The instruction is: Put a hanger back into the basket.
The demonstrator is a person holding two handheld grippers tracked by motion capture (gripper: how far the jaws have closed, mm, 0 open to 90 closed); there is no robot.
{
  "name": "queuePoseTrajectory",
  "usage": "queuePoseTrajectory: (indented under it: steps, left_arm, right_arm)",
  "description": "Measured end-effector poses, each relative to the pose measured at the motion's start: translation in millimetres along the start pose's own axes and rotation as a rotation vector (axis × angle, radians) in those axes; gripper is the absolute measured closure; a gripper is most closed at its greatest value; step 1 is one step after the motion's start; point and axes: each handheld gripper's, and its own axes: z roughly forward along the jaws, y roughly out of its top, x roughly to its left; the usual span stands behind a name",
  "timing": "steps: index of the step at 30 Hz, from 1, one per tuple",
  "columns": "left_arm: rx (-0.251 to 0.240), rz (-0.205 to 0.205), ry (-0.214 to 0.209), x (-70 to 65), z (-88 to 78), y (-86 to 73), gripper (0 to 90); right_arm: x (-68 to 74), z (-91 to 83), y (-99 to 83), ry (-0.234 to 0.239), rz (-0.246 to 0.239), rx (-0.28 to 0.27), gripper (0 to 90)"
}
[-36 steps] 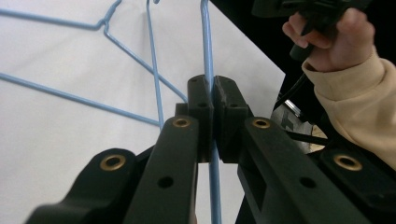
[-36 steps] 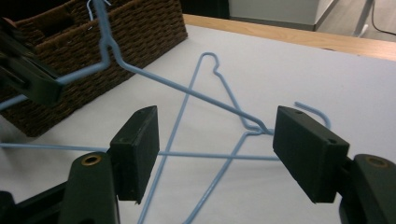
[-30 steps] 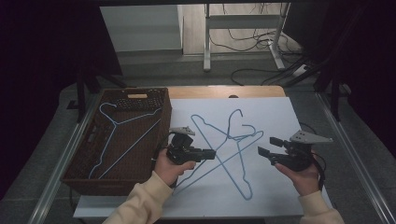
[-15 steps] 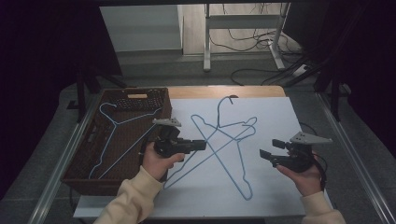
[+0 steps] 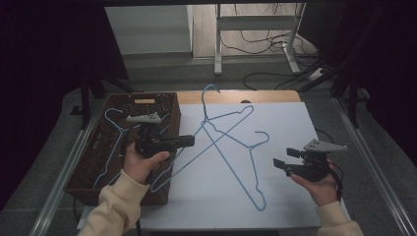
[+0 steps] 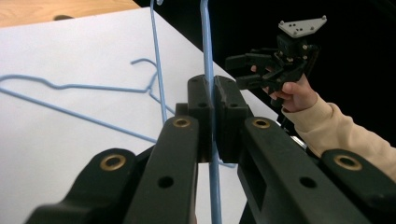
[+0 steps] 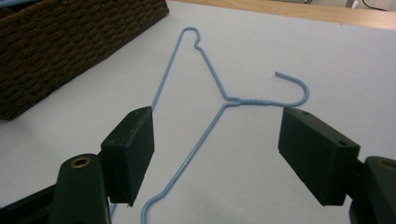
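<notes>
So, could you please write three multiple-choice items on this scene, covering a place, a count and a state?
1. Where does the brown basket stand?
A. left of the white sheet
B. right of it
C. on its middle

2. How many blue hangers are there?
A. one
B. two
C. three

3. How is the left gripper?
A. open
B. shut on a hanger wire
C. shut on nothing

Answers: 1 A, the high view shows it at the sheet's left edge. 2 C, one in the basket, two by the sheet. 3 B, its pads pinch the wire.
</notes>
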Motion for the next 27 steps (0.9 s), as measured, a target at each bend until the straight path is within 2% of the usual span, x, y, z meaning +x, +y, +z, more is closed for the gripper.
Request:
queuePoseTrajectory:
  steps: [15, 20, 27]
  left_arm:
    - [-0.068, -0.04, 0.045, 27.3, -50.4, -7.0, 86.1]
    - [-0.078, -0.071, 0.044, 39.5, -63.0, -12.7, 86.0]
    - [-0.104, -0.092, 0.047, 53.4, -83.3, -16.2, 86.1]
  right_arm:
    - [-0.6, 3.3, -1.9, -0.013, -0.004, 0.025, 26.8]
    - [0.0, 4.8, -2.3, -0.013, -0.005, 0.034, 26.8]
    - [-0.9, 5.7, -3.1, -0.016, -0.005, 0.039, 26.8]
